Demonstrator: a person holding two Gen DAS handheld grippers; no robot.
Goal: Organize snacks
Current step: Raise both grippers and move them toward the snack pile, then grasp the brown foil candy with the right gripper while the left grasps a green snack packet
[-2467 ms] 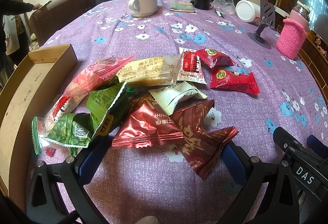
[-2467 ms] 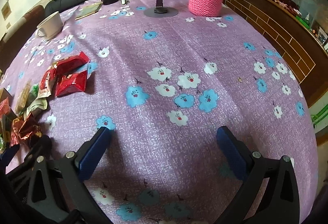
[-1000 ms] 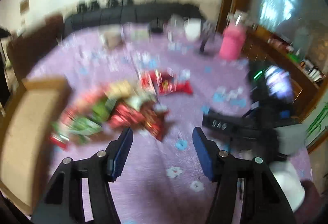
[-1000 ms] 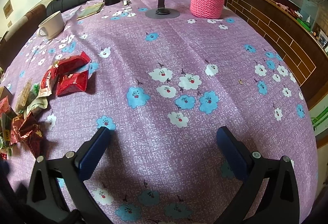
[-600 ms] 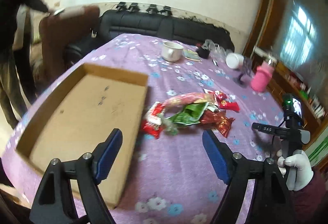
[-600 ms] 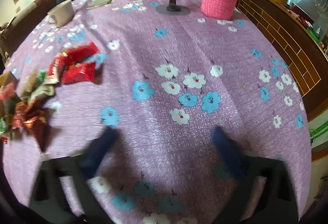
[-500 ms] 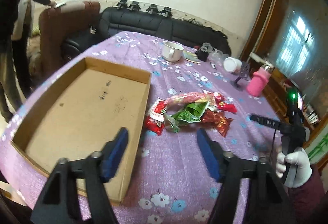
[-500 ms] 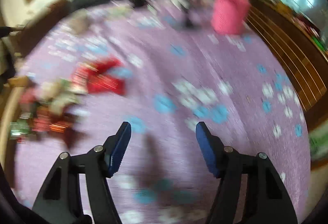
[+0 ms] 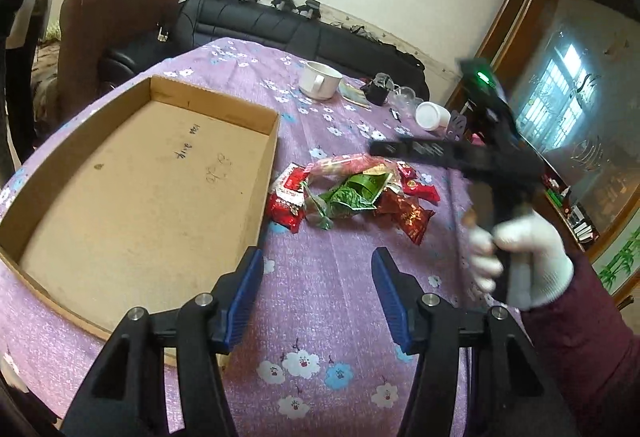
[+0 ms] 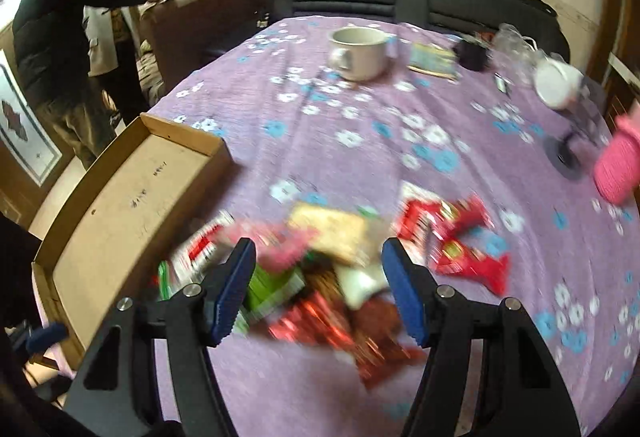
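While a heap of snack packets [image 9: 352, 197] lies on the purple flowered tablecloth [image 9: 332, 317] just beside the long right wall of a shallow cardboard box [image 9: 136, 193], both tools hang above the table with their blue-padded jaws spread wide and nothing between them. The left gripper [image 9: 318, 297] sits over bare cloth on the near side of the box's corner, short of the heap. The right gripper [image 10: 316, 291], blurred in its own view, frames the heap from above; a white-gloved hand [image 9: 520, 261] grips its handle. Beyond the box's far end stand a white mug [image 9: 320, 80] and a white jar [image 9: 432, 116]; a pink knitted sleeve [image 10: 618, 167] is further right.
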